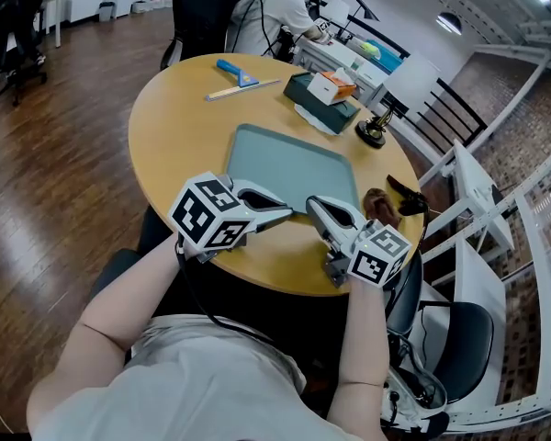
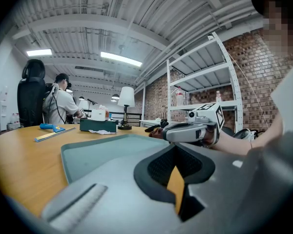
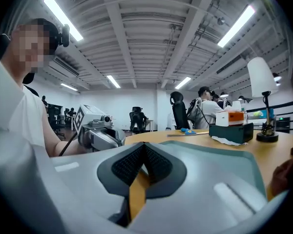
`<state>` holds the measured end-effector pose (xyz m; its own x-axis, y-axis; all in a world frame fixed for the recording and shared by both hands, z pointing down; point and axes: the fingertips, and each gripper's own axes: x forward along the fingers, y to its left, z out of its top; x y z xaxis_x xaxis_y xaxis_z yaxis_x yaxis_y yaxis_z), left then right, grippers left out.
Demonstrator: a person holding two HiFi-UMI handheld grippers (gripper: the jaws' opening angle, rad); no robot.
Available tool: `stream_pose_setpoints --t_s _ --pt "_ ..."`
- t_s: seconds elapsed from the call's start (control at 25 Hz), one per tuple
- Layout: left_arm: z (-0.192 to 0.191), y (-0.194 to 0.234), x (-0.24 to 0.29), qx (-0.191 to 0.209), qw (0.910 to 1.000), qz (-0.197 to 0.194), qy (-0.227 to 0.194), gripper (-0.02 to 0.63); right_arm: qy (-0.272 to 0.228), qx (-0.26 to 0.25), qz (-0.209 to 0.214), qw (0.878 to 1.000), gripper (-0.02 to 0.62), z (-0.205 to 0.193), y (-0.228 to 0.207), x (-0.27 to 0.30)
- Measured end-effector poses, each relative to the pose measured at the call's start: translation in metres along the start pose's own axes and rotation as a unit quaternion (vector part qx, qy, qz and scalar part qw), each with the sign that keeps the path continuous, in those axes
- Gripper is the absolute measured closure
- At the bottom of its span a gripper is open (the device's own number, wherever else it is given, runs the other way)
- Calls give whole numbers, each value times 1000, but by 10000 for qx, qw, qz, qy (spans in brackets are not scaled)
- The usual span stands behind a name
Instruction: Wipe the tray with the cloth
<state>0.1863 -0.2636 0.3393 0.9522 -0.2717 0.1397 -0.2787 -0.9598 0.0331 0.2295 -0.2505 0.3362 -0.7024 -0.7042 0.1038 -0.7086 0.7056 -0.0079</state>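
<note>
The tray's (image 1: 289, 163) near long edge is hidden under the tips of both grippers in the head view, so I cannot tell whether either tip touches it. In each gripper view the gripper's own grey jaws cover the nearest part of the tray.

The cloth (image 1: 378, 206), a crumpled brown lump, is partly covered by the right gripper (image 1: 312, 205). It lies on the table (image 1: 179, 127) just right of that gripper's jaws, off the tray's right corner. In the right gripper view it is cut off at the frame's right edge. A black object just past the cloth is too small to make out.

The left gripper (image 1: 289, 211) has its jaws together with nothing between them. The right gripper's jaws are likewise closed and empty. The two tips point toward each other and stand near one another.

The tray lies flat, straight ahead of both pairs of jaws. Its long axis runs roughly along the line the left jaws point. It extends ahead and to the left of those jaws, and ahead and to the right of the right jaws. Beyond its far edge stands a tissue box (image 1: 323, 95).
</note>
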Motion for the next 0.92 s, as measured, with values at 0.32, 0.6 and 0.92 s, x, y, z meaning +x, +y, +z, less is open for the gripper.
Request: stream_pose_setpoints --t_s 0.32,0.6,0.92 --pt "1 -2 1 -10 10000 2 15 284 -53 -91 37 9999 595 4 4 -3" --pt "1 -1 0 -3 10000 6 2 284 -65 -107 55 9999 595 3 4 -1" --pt "0 -2 1 -10 10000 2 8 284 -64 -102 33 9999 594 2 3 -5"
